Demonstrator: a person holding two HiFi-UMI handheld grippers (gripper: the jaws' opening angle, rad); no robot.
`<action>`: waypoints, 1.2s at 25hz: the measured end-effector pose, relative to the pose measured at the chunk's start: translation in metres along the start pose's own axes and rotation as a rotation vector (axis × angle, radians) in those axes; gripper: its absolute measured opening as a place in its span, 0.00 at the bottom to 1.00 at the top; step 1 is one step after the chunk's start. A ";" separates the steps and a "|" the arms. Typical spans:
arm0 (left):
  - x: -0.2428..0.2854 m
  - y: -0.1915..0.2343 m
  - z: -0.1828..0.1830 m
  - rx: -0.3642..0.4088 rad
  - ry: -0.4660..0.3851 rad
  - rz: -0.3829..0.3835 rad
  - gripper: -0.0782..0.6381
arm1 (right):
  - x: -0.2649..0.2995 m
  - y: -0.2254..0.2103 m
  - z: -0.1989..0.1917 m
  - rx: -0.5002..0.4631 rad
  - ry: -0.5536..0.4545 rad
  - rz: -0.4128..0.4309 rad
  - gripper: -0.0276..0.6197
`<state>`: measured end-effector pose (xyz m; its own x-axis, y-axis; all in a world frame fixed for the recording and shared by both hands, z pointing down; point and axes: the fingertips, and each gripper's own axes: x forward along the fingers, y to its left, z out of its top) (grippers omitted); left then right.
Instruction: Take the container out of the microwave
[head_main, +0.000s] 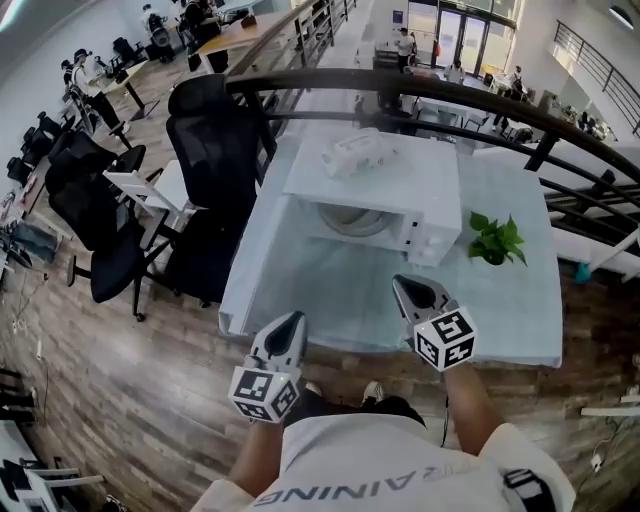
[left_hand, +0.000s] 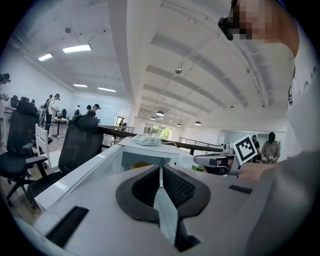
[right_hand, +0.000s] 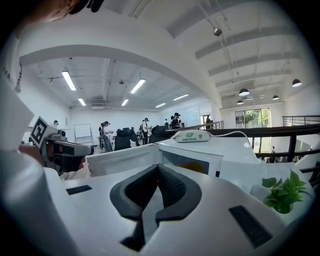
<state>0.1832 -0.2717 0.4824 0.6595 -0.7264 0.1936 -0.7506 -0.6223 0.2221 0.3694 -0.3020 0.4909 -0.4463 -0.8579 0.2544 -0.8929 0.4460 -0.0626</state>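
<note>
The left gripper (head_main: 293, 320) and the right gripper (head_main: 402, 284) are both closed tight, with nothing in them. They hang by the near edge of the table (head_main: 330, 285), touching nothing. The container (right_hand: 192, 167) sits inside the microwave (head_main: 420, 180). It shows only as a yellow blur.

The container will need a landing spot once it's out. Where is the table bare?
The broad strip of table in front of the microwave, up to the near edge, is bare; so is the near right corner. Tight: the gap between microwave and plant.
</note>
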 end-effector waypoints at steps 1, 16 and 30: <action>0.003 0.001 0.000 -0.003 -0.002 0.009 0.18 | 0.006 0.000 -0.002 -0.013 0.008 0.013 0.08; 0.041 0.031 0.001 -0.031 -0.012 0.030 0.18 | 0.135 -0.004 -0.030 -0.329 0.256 0.091 0.08; 0.040 0.048 -0.008 -0.068 -0.003 0.049 0.18 | 0.254 -0.041 -0.095 -0.643 0.522 0.036 0.20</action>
<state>0.1742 -0.3279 0.5085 0.6219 -0.7563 0.2031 -0.7773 -0.5647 0.2772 0.2979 -0.5138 0.6493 -0.2470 -0.6822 0.6882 -0.5996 0.6655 0.4445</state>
